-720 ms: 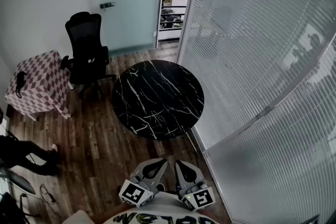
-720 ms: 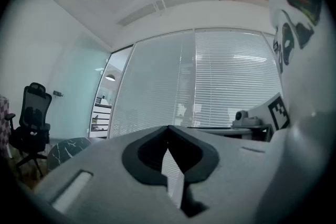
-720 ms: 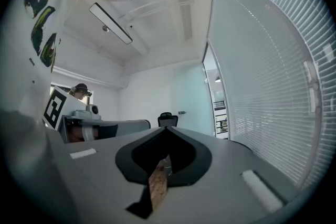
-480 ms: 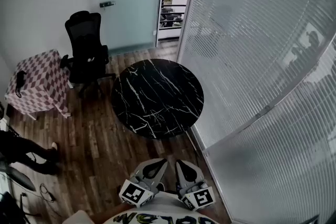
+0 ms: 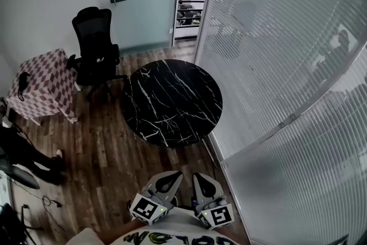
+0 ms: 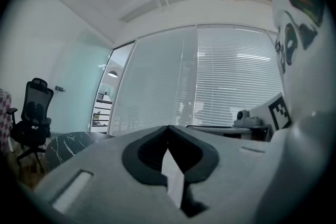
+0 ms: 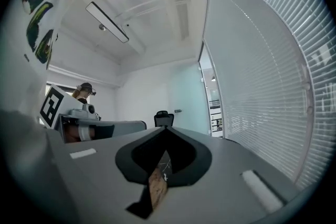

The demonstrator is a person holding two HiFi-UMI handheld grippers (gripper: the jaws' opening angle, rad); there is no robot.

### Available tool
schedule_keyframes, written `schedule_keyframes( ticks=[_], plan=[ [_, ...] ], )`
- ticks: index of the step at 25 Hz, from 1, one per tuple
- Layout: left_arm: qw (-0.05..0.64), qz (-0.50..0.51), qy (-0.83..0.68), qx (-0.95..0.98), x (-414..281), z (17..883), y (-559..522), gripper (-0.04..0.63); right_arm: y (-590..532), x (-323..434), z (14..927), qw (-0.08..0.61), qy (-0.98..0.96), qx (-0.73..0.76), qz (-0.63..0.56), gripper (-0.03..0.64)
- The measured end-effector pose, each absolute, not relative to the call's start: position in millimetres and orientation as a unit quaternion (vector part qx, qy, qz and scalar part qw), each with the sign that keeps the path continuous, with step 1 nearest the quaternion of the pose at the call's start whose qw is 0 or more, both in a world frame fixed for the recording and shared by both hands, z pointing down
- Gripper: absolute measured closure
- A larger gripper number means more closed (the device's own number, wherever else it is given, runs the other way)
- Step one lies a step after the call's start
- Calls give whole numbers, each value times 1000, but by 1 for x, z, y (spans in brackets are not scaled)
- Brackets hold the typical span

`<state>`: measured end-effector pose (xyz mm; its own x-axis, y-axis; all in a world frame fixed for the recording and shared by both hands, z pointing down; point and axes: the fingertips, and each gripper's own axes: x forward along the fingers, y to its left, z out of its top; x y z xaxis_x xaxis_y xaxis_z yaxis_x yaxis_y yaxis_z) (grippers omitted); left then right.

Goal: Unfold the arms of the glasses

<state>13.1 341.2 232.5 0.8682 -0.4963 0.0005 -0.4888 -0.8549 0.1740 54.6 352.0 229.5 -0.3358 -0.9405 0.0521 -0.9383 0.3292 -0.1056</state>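
No glasses show in any view. My left gripper and right gripper are held side by side at the bottom of the head view, close to the body, pointing level toward the round black marble table. In the left gripper view the jaws of the left gripper meet at the tip with nothing between them. The right gripper looks the same in its own view, jaws together and empty. The table top appears bare.
A black office chair stands beyond the table at the left. A small checkered table is further left, with a person's legs near it. A curved glass wall with blinds runs along the right. Wood floor lies between me and the table.
The head view has shifted slightly, so the table sits a little higher in frame. Both grippers stay together and shut. The person's legs at the left have moved a little.
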Motion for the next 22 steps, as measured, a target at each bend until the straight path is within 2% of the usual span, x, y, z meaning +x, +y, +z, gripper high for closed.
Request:
schedule_keyframes(
  ticks=[12, 22],
  plan=[
    [98, -10, -274, 957, 17, 250, 349, 591, 360, 52, 229, -3, 827, -562, -15, 615],
    [102, -18, -284, 953, 9, 250, 314, 591, 325, 48, 230, -8, 829, -559, -12, 615]
  ],
)
